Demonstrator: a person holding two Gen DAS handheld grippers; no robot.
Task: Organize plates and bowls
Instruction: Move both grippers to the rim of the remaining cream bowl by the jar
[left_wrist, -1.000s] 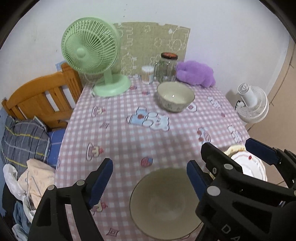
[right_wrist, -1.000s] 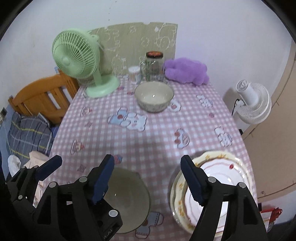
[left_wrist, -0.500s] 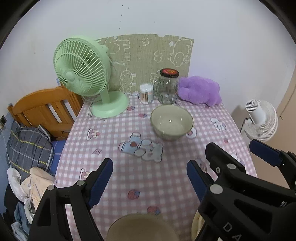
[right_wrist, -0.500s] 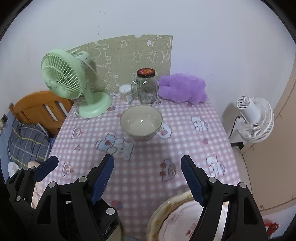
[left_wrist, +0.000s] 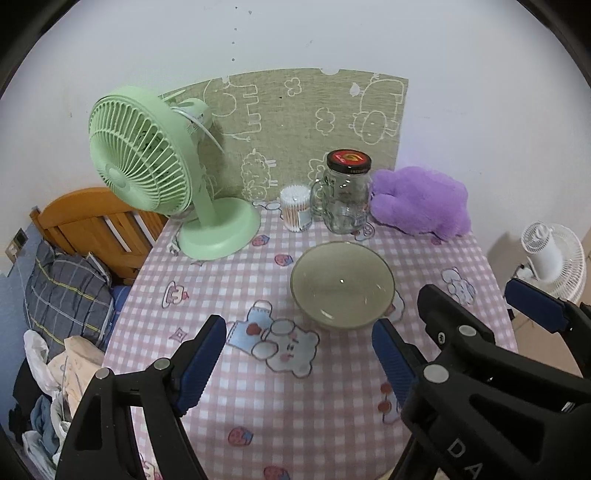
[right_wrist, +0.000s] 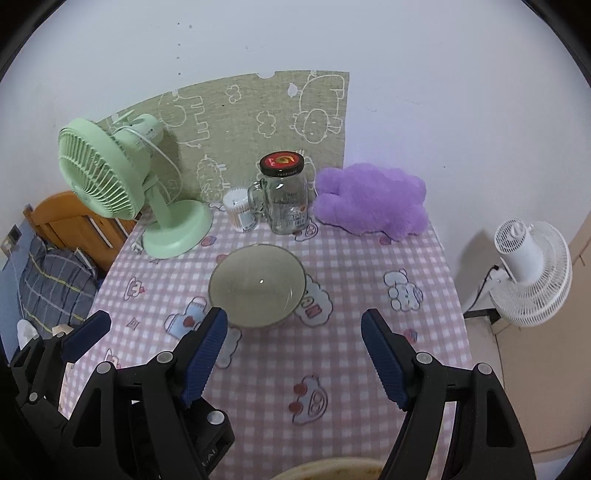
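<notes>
Both grippers, left (left_wrist: 299, 345) and right (right_wrist: 293, 338), hang wide open and empty above the table (left_wrist: 332, 413), side by side, facing the bowl (left_wrist: 342, 285) beyond.

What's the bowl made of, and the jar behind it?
The bowl looks like glazed ceramic: opaque, with shiny highlights inside. The jar looks like clear glass, since the tablecloth shows through; its red-and-black lid is probably metal.

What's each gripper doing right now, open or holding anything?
Left gripper: jaws open, holding nothing.
Right gripper: jaws open, holding nothing.
</notes>
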